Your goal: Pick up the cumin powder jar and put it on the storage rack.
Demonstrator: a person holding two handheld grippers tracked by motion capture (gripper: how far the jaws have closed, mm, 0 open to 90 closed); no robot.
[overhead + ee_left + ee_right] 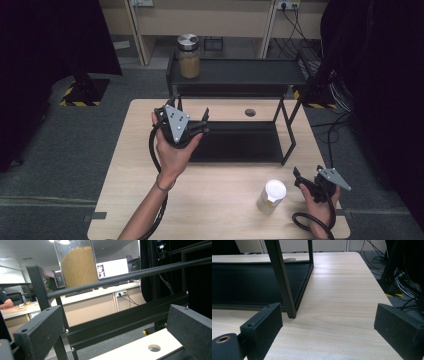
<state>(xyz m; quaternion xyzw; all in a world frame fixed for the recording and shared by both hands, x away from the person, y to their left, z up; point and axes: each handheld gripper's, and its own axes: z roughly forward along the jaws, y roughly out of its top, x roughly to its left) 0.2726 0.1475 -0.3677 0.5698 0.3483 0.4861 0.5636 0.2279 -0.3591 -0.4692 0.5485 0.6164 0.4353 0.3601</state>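
A pale wooden table [150,200] with rounded corners carries a black metal two-tier shelf rack [235,75] of thin square bars. On the rack's top tier, at its left end, stands a clear glass jar of tan grains with a shiny metal lid [189,56]. The left gripper [197,127], matte black, is held above the table's left side, jaws wide apart and empty, pointing towards the rack. The right gripper [300,178] rests near the table's right edge, jaws spread, holding nothing, just beside a squat white-lidded plastic jar [271,196]. Bare tabletop lies between the hands.
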